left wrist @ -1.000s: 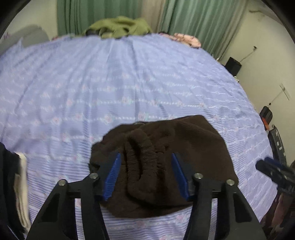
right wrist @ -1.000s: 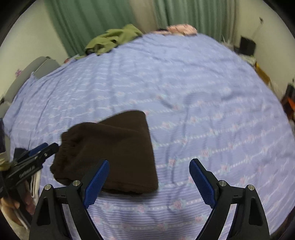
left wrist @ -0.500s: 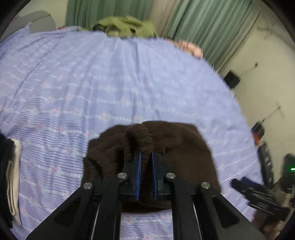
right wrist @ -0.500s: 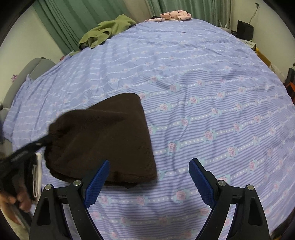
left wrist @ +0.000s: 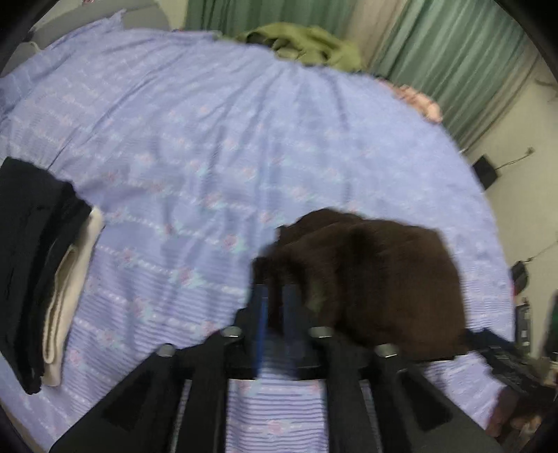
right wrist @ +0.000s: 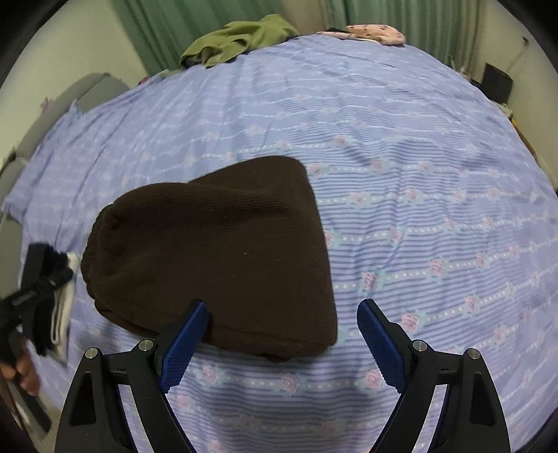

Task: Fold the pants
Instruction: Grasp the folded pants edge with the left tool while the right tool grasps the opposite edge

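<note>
The dark brown pants (right wrist: 216, 251) lie folded into a thick bundle on the blue flowered bed sheet (right wrist: 418, 174). My right gripper (right wrist: 282, 306) hangs open and wide over the bundle's near right corner, its left finger over the cloth and its right finger over bare sheet. In the blurred left wrist view the pants (left wrist: 383, 285) sit ahead and to the right of my left gripper (left wrist: 275, 296). Its jaws stand a narrow gap apart and are opening, with sheet showing between them. The right wrist view shows the left gripper (right wrist: 38, 275) off the bundle's left edge, holding nothing.
A stack of folded black and cream clothes (left wrist: 42, 265) lies at the bed's left side. An olive green garment (right wrist: 240, 38) and a pink cloth (right wrist: 376, 33) sit at the far edge before green curtains. A black box (right wrist: 497, 82) stands at the right wall.
The left gripper, shut on the pants' gathered waistband half a second ago, has let go and slid left off the bundle. The right gripper has come down closer over the pants.
</note>
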`<state>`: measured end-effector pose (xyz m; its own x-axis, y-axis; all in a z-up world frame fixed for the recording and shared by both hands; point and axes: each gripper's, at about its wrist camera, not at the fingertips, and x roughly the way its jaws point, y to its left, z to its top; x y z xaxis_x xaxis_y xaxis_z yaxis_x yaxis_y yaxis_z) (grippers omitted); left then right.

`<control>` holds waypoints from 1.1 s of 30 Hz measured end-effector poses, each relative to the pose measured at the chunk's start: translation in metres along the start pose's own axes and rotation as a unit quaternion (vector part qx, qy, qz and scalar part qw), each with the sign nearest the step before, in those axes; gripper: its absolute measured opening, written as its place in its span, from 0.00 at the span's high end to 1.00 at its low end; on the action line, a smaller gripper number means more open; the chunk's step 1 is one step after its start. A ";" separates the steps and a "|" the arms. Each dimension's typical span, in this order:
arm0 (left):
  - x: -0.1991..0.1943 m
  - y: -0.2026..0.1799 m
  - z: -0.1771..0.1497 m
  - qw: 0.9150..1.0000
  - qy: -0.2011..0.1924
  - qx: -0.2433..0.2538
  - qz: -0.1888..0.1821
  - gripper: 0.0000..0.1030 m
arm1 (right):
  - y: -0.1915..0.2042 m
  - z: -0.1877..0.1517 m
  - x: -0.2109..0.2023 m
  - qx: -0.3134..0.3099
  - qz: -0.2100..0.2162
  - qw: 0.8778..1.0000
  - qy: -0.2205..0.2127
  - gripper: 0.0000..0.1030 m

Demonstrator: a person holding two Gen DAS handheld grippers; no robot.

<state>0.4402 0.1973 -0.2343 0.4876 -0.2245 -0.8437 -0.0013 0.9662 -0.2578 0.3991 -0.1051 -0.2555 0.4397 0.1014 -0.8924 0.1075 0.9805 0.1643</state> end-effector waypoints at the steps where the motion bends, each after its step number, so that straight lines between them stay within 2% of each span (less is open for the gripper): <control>1: -0.004 -0.008 0.001 1.000 -0.005 0.011 -0.014 0.56 | 0.001 0.000 0.002 0.000 0.003 1.000 0.003 0.14; 5: -0.002 -0.045 0.009 0.996 -0.018 0.077 -0.041 0.52 | -0.003 0.000 0.001 0.013 0.009 1.000 0.004 0.15; 8: 0.018 -0.059 0.018 0.995 0.000 0.085 -0.055 0.53 | -0.012 0.001 -0.001 0.026 0.006 1.000 0.003 0.15; 12: 0.042 -0.061 0.023 0.995 0.047 0.051 -0.078 0.69 | -0.023 0.001 -0.004 0.041 0.004 0.999 0.002 0.15; 15: 0.049 -0.070 0.017 0.993 0.060 0.060 -0.081 0.79 | -0.030 0.001 -0.004 0.050 0.002 0.999 0.000 0.15; 17: 0.038 -0.072 0.015 0.993 0.049 0.070 -0.087 0.83 | -0.033 0.002 -0.004 0.056 0.006 0.998 0.001 0.19; 20: -0.003 -0.057 0.018 0.993 -0.006 0.049 -0.107 0.83 | -0.034 0.004 -0.009 0.060 0.015 0.998 -0.003 0.21; 21: -0.012 -0.049 0.018 0.994 -0.017 0.042 -0.098 0.83 | -0.034 0.004 -0.011 0.061 0.018 0.998 -0.007 0.21; 23: -0.012 -0.036 0.015 0.997 -0.018 0.051 -0.059 0.82 | -0.032 0.006 -0.012 0.060 0.025 0.998 -0.010 0.21; 24: -0.003 -0.029 0.013 0.998 -0.005 0.045 -0.043 0.82 | -0.031 0.006 -0.010 0.060 0.026 0.998 -0.009 0.21; 27: 0.031 -0.015 0.004 0.998 0.048 0.016 -0.046 0.81 | -0.025 0.007 -0.002 0.050 0.023 0.998 -0.004 0.21; 29: 0.037 -0.016 -0.005 0.998 0.048 0.020 -0.025 0.78 | -0.021 0.007 0.006 0.042 0.020 0.999 0.005 0.21; 30: 0.038 -0.017 -0.007 0.999 0.045 0.023 -0.016 0.74 | -0.021 0.006 0.008 0.041 0.022 0.999 0.008 0.21; 31: 0.039 -0.017 -0.009 0.999 0.045 0.023 -0.003 0.64 | -0.021 0.006 0.012 0.040 0.023 0.999 0.013 0.21; 33: 0.045 -0.013 -0.014 0.998 0.057 0.013 0.013 0.53 | -0.023 0.005 0.015 0.041 0.025 0.999 0.018 0.21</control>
<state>0.4502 0.1729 -0.2758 0.3854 -0.2110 -0.8983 0.0101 0.9744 -0.2245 0.4079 -0.1270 -0.2706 0.4140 0.1579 -0.8965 0.1586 0.9573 0.2419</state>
